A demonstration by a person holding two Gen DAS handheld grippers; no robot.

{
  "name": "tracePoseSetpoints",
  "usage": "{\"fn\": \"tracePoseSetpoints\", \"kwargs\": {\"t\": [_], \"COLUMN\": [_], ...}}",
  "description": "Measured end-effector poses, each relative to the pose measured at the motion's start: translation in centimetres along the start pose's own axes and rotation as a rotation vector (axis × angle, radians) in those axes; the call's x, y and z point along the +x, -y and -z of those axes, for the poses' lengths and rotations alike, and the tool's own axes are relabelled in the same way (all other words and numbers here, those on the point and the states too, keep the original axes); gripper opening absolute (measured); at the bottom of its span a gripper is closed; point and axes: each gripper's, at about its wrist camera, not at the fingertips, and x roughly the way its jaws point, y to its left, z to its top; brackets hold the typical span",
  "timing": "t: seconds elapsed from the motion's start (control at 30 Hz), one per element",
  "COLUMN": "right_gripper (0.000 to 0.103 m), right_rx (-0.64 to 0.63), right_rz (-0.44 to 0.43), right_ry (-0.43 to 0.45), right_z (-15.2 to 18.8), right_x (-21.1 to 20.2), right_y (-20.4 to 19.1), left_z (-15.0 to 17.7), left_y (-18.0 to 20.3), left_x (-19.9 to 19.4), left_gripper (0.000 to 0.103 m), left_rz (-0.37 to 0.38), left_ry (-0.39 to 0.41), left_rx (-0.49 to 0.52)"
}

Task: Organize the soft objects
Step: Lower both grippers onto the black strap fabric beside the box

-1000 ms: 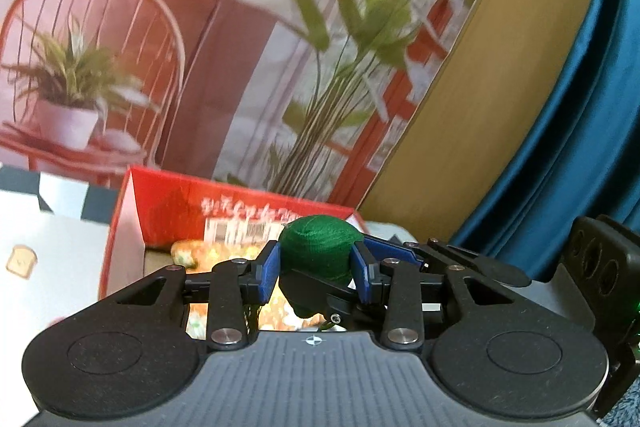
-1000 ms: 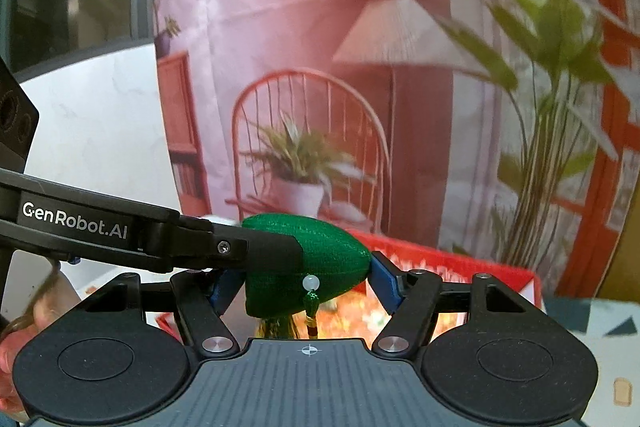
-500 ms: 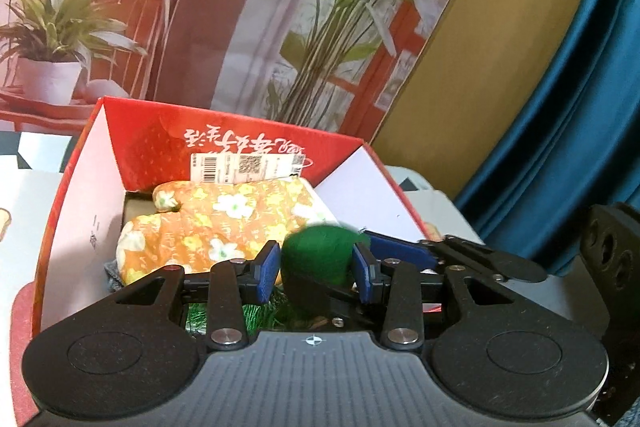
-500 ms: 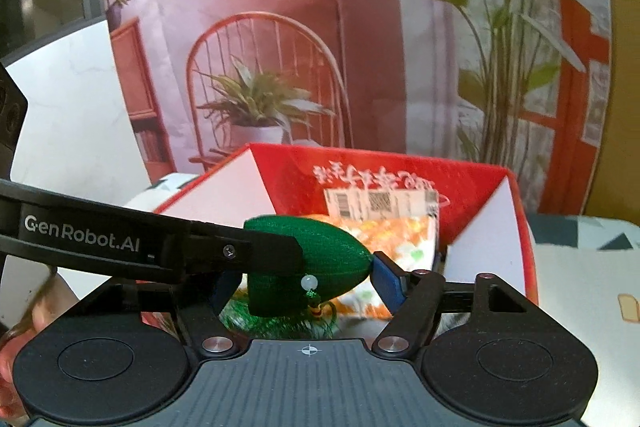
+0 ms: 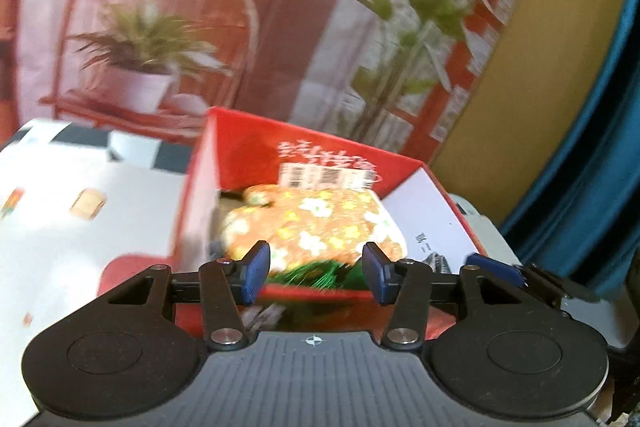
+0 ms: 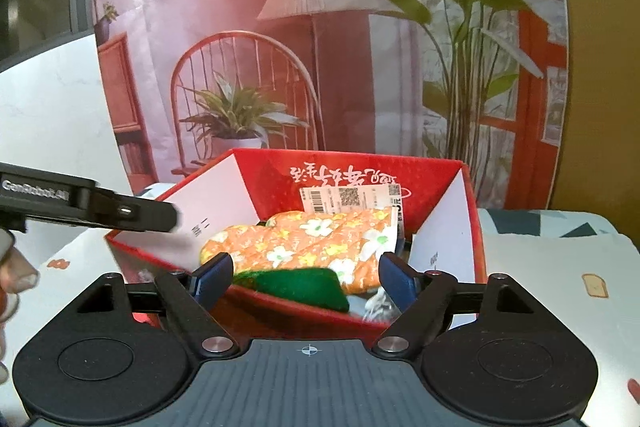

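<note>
We see both sets of jaws opening with nothing gripped: the green soft toy [image 6: 298,287] lies past the right gripper [image 6: 306,277], inside the red box [image 6: 474,227], against the orange floral mitt [image 6: 308,243]; the left gripper [image 5: 316,275] hangs at the box's near edge

Glossy red cardboard box [image 6: 472,195] holds a quilted floral cloth mitt [image 6: 304,243] and fuzzy green felt piece [image 6: 300,287]

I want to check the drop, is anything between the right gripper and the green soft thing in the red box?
Nothing visible: the green soft thing lies in the red box, uncovered, between the right gripper's opening jaws, untouched.
</note>
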Motion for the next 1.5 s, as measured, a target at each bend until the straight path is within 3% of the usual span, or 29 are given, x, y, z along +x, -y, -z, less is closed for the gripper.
{"fn": "tracePoseSetpoints", "kwargs": {"t": [0.33,0.67,0.97,1.3,1.5], "right_gripper": [0.080,0.080,0.081,0.083,0.083], "right_rx": [-0.007,0.013,0.039,0.024,-0.002], "right_rz": [-0.030,-0.027,0.028,0.040,0.097], "right_ry": [0.001,-0.178,-0.300,-0.303,-0.318], "right_z": [3.1,8.7,11.5,11.9,11.8], "right_x": [-3.5,-2.7,-1.4,-0.8,-0.3], "right_y": [-2.0,-3.1,-2.2,-1.5,-0.2], "left_z": [4.5,8.3,9.4,9.6,9.3], "left_y": [-3.1,-4.0,-3.7,-4.3,-4.8], "left_x": [-3.0,-2.8,-2.3,-1.7,-1.3], "left_gripper": [0.053,0.053,0.053,0.054,0.054], "left_rz": [-0.083,-0.126,-0.134,-0.135,-0.127], "left_ry": [-0.044,-0.127,-0.159,-0.176,-0.177], "left_rx": [-0.101,-0.104,-0.092,-0.126,-0.130]}}
